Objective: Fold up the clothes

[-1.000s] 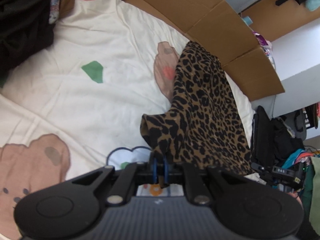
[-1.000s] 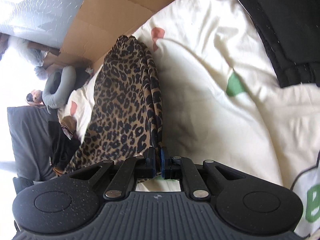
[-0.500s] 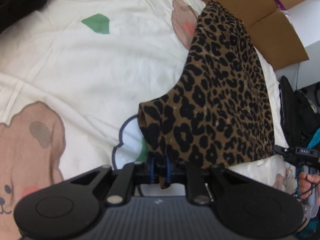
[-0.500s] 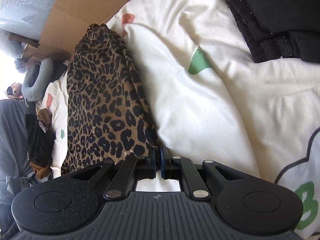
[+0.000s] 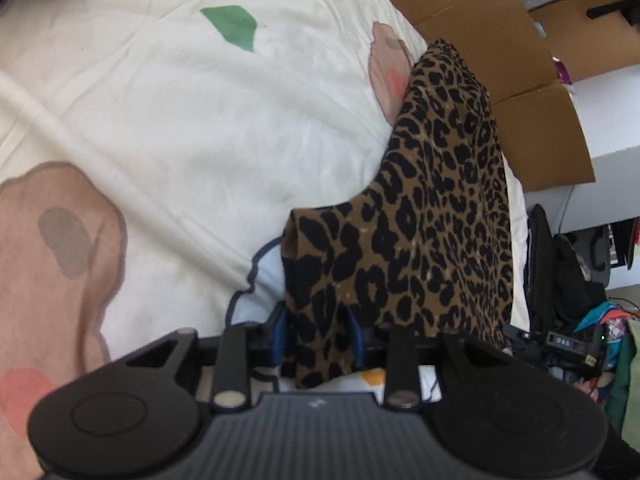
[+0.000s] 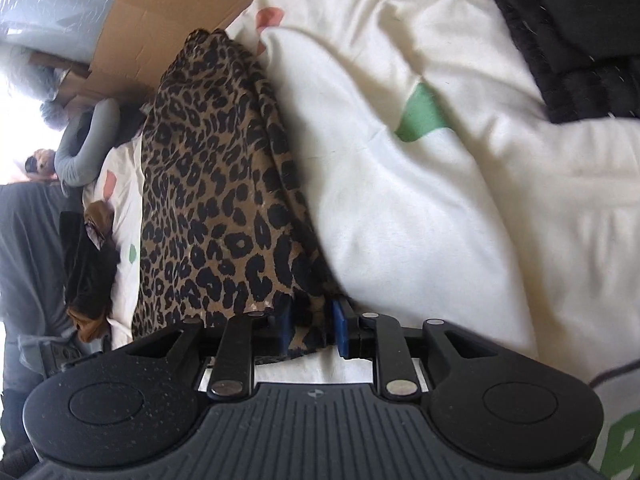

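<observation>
Left wrist | one leopard garment point(image 5: 432, 216) | both tongs point(image 5: 318, 338) point(image 6: 312, 330) parted (cloth between)

Bed point(image 5: 168, 128) covered by cream quilt point(image 6: 460, 208) printed with green patches, pink bear shapes and a blue-outlined cloud. Leopard garment point(image 5: 436, 216) lies lengthwise on the quilt, near end slightly raised. Black clothing point(image 6: 580, 32) rests on the quilt at upper right of the right view. A dark and brown clothes heap point(image 6: 90, 264) sits on the bed beyond the leopard garment.
</observation>
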Demonstrator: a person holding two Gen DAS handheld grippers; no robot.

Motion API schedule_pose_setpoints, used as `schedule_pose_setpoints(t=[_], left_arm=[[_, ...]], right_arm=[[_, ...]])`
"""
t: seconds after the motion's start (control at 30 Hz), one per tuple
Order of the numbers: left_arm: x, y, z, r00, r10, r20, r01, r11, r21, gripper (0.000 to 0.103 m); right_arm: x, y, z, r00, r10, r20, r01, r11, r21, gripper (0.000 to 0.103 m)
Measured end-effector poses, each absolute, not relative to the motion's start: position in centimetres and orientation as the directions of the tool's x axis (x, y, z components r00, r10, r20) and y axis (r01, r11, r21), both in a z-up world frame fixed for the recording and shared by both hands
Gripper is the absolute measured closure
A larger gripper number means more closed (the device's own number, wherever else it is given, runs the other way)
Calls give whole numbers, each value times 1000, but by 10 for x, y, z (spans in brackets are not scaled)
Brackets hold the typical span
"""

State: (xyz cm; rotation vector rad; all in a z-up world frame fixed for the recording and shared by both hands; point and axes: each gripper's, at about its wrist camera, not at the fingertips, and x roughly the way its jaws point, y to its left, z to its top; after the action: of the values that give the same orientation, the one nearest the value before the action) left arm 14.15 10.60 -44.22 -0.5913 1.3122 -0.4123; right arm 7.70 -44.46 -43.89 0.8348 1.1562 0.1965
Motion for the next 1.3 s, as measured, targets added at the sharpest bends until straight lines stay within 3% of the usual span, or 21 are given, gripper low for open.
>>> schedule_pose_setpoints(t=[0.07,0.1,0.2,0.67,0.93,1.23,1.27,1.3], left_arm=[[143,105,-443,206,-592,-779,-52,788,-613,88],[143,104,-444,197,-594,-780,-52,788,-613,91],[144,102,-444,196,-589,-784,-41,794,-607,95],[142,111,-412,206,-581,-788,-1,805,-594,96],[139,113,-415,195,-581,-790,-8,805,-594,96],[137,114,-422,203,-578,-791,-32,803,-595,96],[136,114,-422,204,-577,-791,-33,803,-595,96],[136,114,-422,205,-577,-791,-34,803,-594,96]], right_arm=[[78,-444,-439,422,542,-727,270,691,671,79],[79,-444,-439,421,543,-727,268,691,671,89],[78,-442,-436,416,547,-726,245,701,669,97],[61,-443,-415,425,600,-678,201,668,717,99],[45,-459,-417,374,611,-698,223,671,707,103],[46,-461,-414,381,575,-724,197,714,671,99],[47,-461,-412,387,567,-727,192,721,665,94],[47,-462,-411,394,563,-726,194,722,665,83]])
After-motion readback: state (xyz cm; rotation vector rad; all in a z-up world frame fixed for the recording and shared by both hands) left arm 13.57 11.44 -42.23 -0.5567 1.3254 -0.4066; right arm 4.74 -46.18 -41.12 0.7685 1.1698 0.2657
